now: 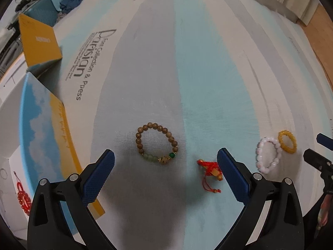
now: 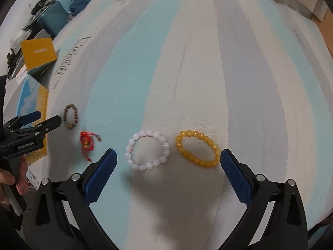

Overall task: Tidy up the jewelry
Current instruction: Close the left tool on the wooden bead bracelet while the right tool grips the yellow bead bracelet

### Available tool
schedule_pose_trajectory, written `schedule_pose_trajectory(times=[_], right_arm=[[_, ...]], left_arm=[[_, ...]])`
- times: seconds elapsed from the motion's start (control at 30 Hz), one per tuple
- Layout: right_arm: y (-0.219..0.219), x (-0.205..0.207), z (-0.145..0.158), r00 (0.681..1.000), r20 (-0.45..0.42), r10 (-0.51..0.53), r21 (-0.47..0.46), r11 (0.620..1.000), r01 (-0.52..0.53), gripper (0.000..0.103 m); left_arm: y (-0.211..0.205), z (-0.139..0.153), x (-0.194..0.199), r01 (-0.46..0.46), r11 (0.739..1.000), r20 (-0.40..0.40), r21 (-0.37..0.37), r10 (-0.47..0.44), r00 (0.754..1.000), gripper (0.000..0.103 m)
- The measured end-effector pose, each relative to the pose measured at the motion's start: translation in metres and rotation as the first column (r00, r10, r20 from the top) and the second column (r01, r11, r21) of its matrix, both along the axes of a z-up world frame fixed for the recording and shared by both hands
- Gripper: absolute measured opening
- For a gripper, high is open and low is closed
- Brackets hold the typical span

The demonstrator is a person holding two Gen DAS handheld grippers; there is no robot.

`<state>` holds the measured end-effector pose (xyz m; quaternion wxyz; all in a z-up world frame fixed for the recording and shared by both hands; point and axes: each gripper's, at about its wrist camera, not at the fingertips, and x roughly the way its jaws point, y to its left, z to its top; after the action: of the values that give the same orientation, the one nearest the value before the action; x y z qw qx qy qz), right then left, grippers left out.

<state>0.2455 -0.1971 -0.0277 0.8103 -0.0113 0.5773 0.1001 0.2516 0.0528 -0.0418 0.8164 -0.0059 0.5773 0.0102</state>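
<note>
A: The striped cloth [image 1: 208, 83] is covering the whole surface, and its print is reading "Parisian" with "Collection" beneath. Left of the cloth's middle the blue-and-yellow box [image 1: 47, 137] is lying flat.

B: Beyond the box, the yellow carton [image 1: 39, 41] is carrying white lettering too blurred to read.

A: The left gripper [image 1: 165, 164] is hanging spread wide, grasping nothing, the wooden bead bracelet [image 1: 157, 143] lying just ahead between its tips. The right gripper [image 2: 168, 160] is gaping too, empty, with the pink bracelet [image 2: 147, 151] and amber bracelet [image 2: 197, 149] lying side by side before it.

B: Trouble, I'd judge: the red knotted charm [image 1: 209, 174] is sitting right beside the left tool's right finger, so closing could be snagging its cord.

A: And the pads might be dragging cloth. A red bracelet [image 1: 24, 198] is already resting left of the box.
</note>
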Motion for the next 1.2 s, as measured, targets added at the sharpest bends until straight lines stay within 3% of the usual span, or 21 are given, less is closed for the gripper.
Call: schedule_pose_trajectory(times=[0.43, 0.83, 1.0, 1.2], right_arm=[[-0.025, 0.029, -0.051, 0.99, -0.088, -0.109, -0.008, 0.994, 0.109, 0.096], [-0.042, 0.037, -0.071, 0.976, -0.121, -0.178, -0.027, 0.984, 0.176, 0.095], [-0.041, 0.038, -0.077, 0.974, -0.138, -0.179, -0.03, 0.984, 0.177, 0.082], [-0.041, 0.039, -0.082, 0.972, -0.142, -0.186, -0.06, 0.982, 0.179, 0.064]], left_arm=[[0.006, -0.038, 0.017, -0.001, 1.0, -0.052, -0.007, 0.001, 0.999, 0.096], [0.008, -0.058, 0.024, -0.011, 1.0, -0.084, -0.014, 0.009, 0.996, 0.091], [0.01, -0.063, 0.026, -0.011, 1.0, -0.087, -0.013, 0.009, 0.996, 0.086], [0.01, -0.06, 0.026, 0.007, 1.0, -0.077, -0.016, -0.008, 0.997, 0.059]])
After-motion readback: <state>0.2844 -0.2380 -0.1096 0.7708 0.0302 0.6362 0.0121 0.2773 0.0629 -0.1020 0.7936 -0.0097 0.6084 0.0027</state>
